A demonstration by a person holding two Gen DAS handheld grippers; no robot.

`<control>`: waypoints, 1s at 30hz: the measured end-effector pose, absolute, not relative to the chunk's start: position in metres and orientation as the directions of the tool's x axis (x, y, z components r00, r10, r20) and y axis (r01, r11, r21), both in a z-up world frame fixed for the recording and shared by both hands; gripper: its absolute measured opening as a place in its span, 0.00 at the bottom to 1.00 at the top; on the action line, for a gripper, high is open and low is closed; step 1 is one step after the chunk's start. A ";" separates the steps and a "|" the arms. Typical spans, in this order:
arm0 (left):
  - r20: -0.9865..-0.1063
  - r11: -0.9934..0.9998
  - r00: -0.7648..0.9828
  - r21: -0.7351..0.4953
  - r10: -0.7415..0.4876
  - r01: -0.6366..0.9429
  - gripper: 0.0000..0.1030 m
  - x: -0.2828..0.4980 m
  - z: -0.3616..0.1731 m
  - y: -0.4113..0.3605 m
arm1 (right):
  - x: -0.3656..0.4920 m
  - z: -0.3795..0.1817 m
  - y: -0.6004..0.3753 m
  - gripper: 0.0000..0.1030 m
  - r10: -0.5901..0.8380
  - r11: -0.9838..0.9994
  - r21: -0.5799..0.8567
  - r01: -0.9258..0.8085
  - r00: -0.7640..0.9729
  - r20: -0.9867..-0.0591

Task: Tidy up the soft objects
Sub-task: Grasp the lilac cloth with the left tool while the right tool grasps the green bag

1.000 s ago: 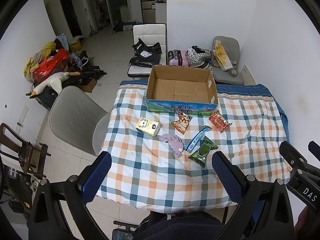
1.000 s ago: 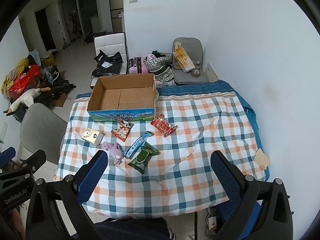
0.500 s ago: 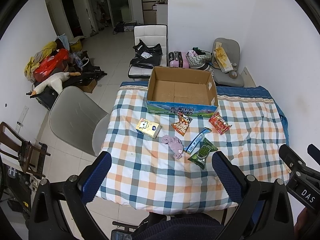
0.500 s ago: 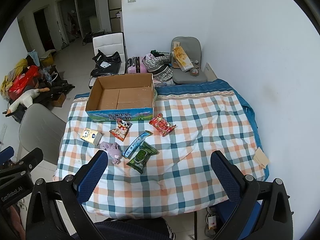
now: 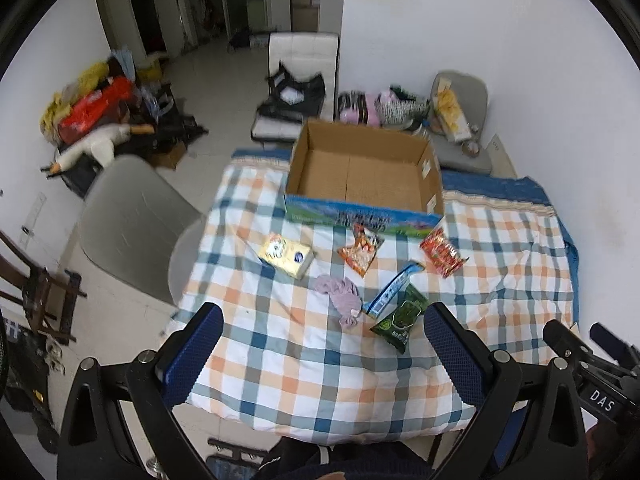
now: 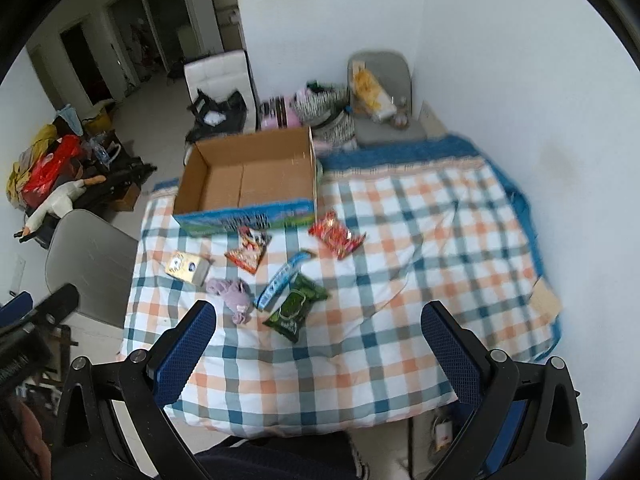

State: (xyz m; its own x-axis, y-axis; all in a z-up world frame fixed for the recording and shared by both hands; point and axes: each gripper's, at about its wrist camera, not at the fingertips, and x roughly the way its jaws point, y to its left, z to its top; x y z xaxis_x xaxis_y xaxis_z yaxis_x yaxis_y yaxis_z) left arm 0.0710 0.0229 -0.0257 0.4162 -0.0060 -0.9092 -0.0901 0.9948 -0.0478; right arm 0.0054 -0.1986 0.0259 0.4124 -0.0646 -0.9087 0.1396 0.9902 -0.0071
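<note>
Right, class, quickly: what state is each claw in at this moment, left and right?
Left claw: open, holding nothing, above the checked table.
Right claw: open, holding nothing.

The room is bright, with soft, even light on the white wall (image 6: pixel 500 80); the dark doorway (image 5: pixel 148 12) far behind the cardboard box (image 5: pixel 360 168) is dim; both views are a bit blurry; the edges bend and turn black at the corners.

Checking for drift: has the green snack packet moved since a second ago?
No. The green snack packet still lies beside the blue wrapper, before the cardboard box.
</note>
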 end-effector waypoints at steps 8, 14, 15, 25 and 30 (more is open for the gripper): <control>-0.978 0.993 0.210 -0.017 0.007 -0.115 1.00 0.125 -0.157 0.014 | 0.072 -0.132 -0.237 1.00 0.047 0.973 0.083 0.215 0.168 -0.985; -0.996 0.989 0.092 -0.028 -0.014 -0.148 1.00 0.163 -0.237 0.011 | 0.103 -0.258 -0.243 0.99 0.124 0.954 0.122 0.274 0.013 -0.992; -0.996 0.988 0.087 -0.022 -0.009 -0.150 1.00 0.162 -0.246 0.011 | 0.110 -0.279 -0.241 0.98 0.137 0.950 0.127 0.285 -0.014 -0.990; -0.997 0.986 -0.072 -0.014 -0.026 -0.164 0.95 0.183 -0.335 0.005 | 0.139 -0.398 -0.206 0.51 0.202 0.941 0.138 0.310 -0.183 -0.962; -0.990 0.988 -0.125 -0.049 -0.068 -0.147 0.95 0.186 -0.356 -0.002 | 0.137 -0.412 -0.199 0.39 0.189 0.957 0.126 0.260 -0.235 -0.953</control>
